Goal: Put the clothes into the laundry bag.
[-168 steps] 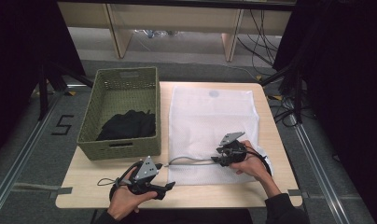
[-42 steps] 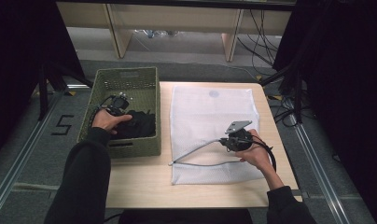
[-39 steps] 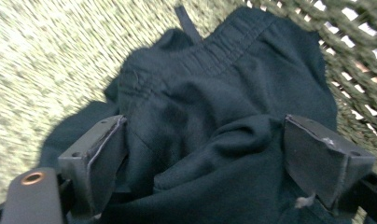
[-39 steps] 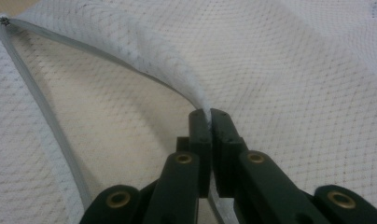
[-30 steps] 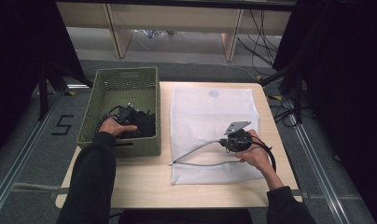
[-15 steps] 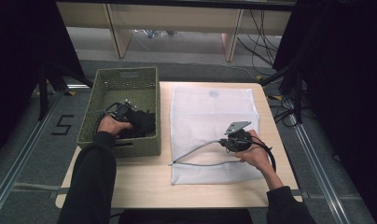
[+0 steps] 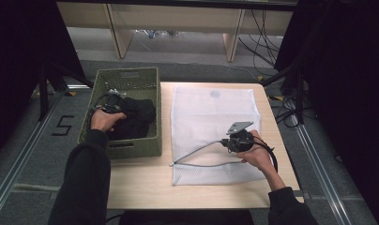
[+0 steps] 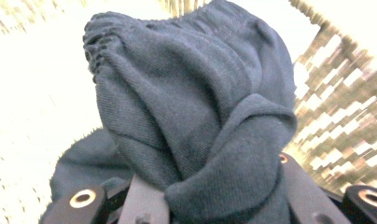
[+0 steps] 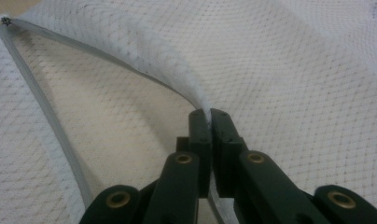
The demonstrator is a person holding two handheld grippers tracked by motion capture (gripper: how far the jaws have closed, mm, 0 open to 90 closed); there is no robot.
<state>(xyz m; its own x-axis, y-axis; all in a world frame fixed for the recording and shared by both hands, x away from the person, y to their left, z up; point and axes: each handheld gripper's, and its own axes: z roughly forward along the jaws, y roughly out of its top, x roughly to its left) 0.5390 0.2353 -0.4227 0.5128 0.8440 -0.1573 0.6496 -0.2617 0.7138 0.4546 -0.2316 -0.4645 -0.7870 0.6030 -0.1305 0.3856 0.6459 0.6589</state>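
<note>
Since the earlier pictures, the left tool (image 7: 113, 102) has been carried from the near edge of the bench (image 7: 145, 187) into the green basket (image 7: 126, 80) on the left, and its jaws have just been closing on the dark cloth (image 8: 196, 116), which is now pinched and partly lifted inside the basket. The right tool (image 9: 208, 122) is clamped tight on the grey edge of the white mesh bag (image 7: 216, 117), so the mouth is held up on the right. The cloth could be dropped if only a small fold is gripped, or the bag could be tugged shut.
</note>
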